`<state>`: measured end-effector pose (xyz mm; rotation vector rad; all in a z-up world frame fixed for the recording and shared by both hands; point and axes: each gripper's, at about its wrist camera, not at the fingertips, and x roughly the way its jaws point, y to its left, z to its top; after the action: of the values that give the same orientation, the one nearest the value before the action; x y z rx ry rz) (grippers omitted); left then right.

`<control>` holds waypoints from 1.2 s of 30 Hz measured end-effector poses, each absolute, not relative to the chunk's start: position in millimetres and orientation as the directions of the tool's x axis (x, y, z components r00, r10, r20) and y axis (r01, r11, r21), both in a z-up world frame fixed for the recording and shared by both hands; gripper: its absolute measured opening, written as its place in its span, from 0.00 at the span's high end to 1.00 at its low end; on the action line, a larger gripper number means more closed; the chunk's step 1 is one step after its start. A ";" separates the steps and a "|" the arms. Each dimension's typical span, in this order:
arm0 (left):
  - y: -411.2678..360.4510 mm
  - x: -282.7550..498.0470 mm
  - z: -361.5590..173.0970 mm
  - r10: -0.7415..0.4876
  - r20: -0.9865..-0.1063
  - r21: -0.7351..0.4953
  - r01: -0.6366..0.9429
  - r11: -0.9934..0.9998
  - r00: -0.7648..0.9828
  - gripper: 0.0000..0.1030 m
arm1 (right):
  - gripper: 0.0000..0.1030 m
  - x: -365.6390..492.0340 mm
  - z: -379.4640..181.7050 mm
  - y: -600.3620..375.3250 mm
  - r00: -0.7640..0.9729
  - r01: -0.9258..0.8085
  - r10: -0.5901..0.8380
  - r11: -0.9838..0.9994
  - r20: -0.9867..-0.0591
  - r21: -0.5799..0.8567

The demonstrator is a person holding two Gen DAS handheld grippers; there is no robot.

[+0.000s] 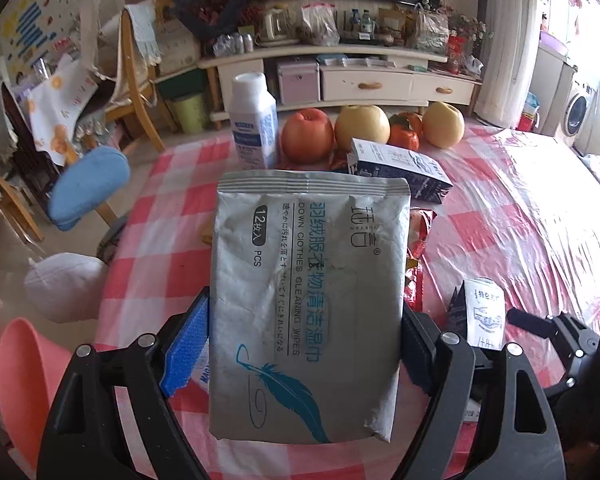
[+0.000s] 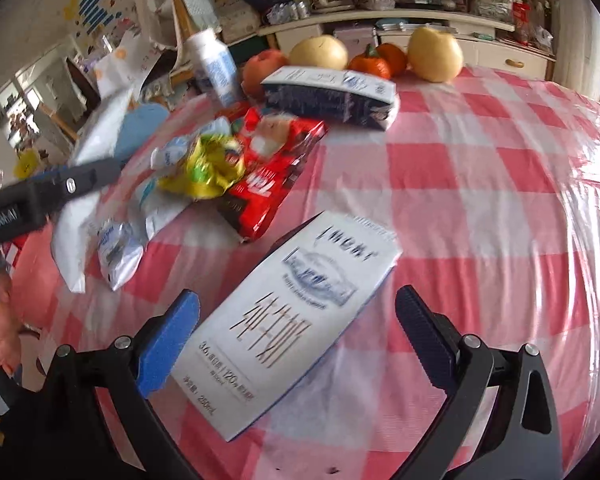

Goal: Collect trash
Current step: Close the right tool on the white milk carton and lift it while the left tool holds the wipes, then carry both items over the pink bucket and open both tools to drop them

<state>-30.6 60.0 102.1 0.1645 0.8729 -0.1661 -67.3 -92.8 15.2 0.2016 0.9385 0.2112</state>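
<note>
Grey wipes pack — clamped in left hand-held gripper

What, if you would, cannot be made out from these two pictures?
- Left wrist view: the table under the wipes pack, held in the left claw, is hidden by it.
- Left wrist view: the pink bin is cut off by the edge.
- Right wrist view: the milk carton between the right claw's open jaws is blurred; small print unreadable.

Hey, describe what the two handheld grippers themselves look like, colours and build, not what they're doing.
Both match: the left gripper and right gripper have black plastic frames shaped like scissor linkages with round silver pivot bolts. Each carries one bright blue ribbed pad on its left finger and one black ribbed pad on its right. White lettering runs along the left gripper's black body in the right wrist view.
</note>
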 end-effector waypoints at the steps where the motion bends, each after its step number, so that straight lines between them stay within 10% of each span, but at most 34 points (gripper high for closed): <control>1: 59.1 -31.5 102.7 -0.068 -0.767 0.087 0.209 0.974 0.637 0.20 | 0.04 -66.9 13.5 -88.6 0.569 -0.096 0.261 0.963 -0.780 0.252; 8: 59.3 -40.7 109.4 -0.003 -0.726 0.173 0.186 0.967 0.688 0.20 | 0.38 -63.6 10.9 -77.4 0.585 -0.145 0.242 0.970 -0.774 0.194; 15: 68.9 -50.5 116.3 0.022 -0.692 0.208 0.170 0.963 0.722 0.20 | 0.47 -67.1 12.4 -70.3 0.602 -0.184 0.200 0.977 -0.773 0.110; 36: 137.3 -72.5 141.4 0.055 -0.612 0.177 0.069 0.982 0.789 0.20 | 0.47 -99.1 69.5 -33.2 0.732 -0.254 0.228 0.966 -0.641 0.054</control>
<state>-72.5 137.3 141.4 0.1941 0.6626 -0.0073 -99.1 -33.2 69.5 -0.0381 0.7004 0.2651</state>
